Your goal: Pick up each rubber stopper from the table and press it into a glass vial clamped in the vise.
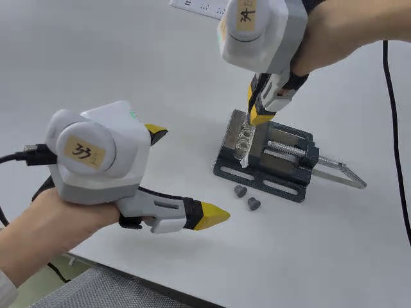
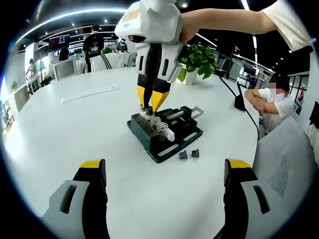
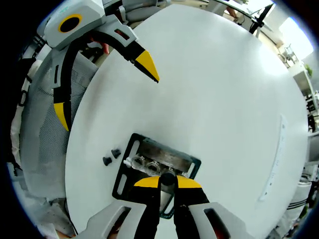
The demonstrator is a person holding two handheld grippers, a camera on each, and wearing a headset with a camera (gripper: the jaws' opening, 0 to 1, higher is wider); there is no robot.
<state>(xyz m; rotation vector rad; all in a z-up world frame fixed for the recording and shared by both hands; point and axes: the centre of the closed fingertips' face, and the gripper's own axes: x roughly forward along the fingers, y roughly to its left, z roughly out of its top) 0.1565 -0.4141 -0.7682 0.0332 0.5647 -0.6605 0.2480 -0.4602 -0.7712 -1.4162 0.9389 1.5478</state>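
A black vise (image 1: 282,186) stands on the white table with a row of clear glass vials (image 1: 244,141) clamped in it. My right gripper (image 1: 257,119) is straight above the vials, shut on a dark rubber stopper (image 3: 168,178) at the row's end. Two loose grey stoppers (image 1: 240,190) (image 1: 254,204) lie just in front of the vise. My left gripper (image 1: 186,173) hovers open and holding nothing at the near left, well short of the vise. In the left gripper view, the right gripper (image 2: 152,102) is over the vise (image 2: 187,134), with the stoppers (image 2: 183,155) (image 2: 195,153) beside it.
The vise's crank handle (image 1: 340,170) sticks out to the right. A black cable (image 1: 392,96) runs along the right edge, and a white power strip (image 1: 199,8) lies at the far side. A mesh chair (image 1: 109,289) is below the table's near edge. People sit beyond the table (image 2: 269,99).
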